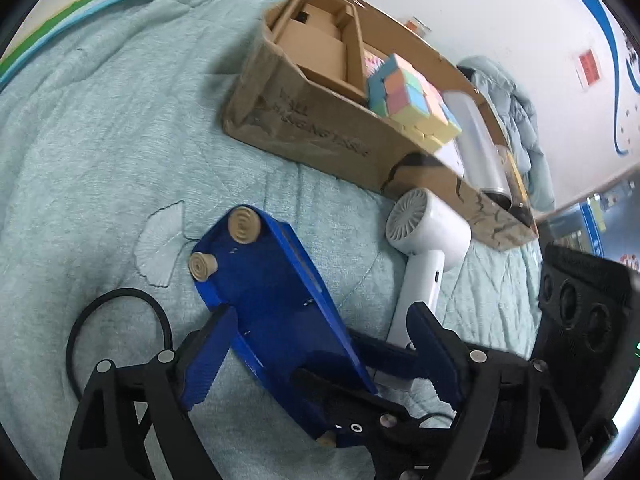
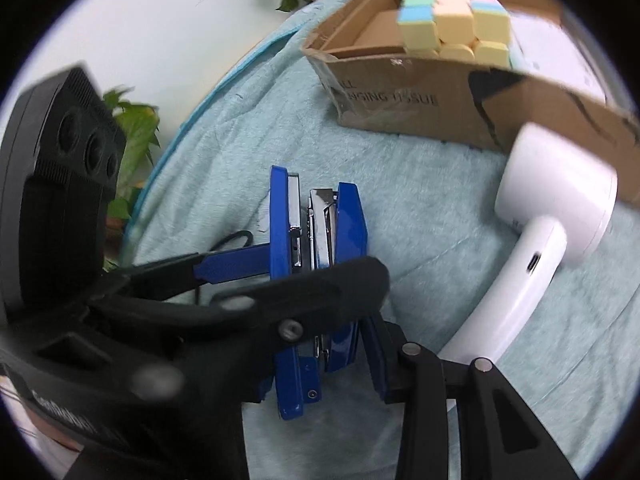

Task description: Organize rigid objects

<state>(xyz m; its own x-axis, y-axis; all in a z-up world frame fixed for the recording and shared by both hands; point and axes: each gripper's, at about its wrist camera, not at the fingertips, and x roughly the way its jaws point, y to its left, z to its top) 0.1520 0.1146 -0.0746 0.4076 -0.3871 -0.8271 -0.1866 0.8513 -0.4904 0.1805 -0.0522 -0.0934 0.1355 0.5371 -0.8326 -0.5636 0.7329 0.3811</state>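
1. Left gripper (image 1: 320,316) – black frame with blue ribbed pads (image 1: 204,360), nearest the lens in the left wrist view. Its jaws stand wide apart on either side of the stapler, and the right-hand pad is clear of it.
2. Blue metal stapler (image 1: 276,280) – it lies on its side just above the bedding, its flat base with round tan rubber feet turned towards the left wrist camera. The right wrist view shows its chrome staple channel edge-on.
3. Right gripper (image 2: 320,344) – narrowly set and closed on the stapler's rear half. One blue pad presses the stapler's right flank, while the opposite pad is hidden behind the left gripper's black body.
4. White plastic hair dryer (image 1: 428,232) – it rests on the bedding just right of the stapler, with its round grille end near the box wall.
5. Brown cardboard box (image 1: 312,128) – open-topped and well beyond the stapler. It holds a pastel-coloured cube puzzle (image 1: 404,92), a silvery cylindrical can (image 1: 480,148) and folded cardboard inserts.
6. Pale green quilted blanket (image 1: 100,140) – the surface under everything, with a black cable loop (image 1: 116,296) lying on it left of the stapler.
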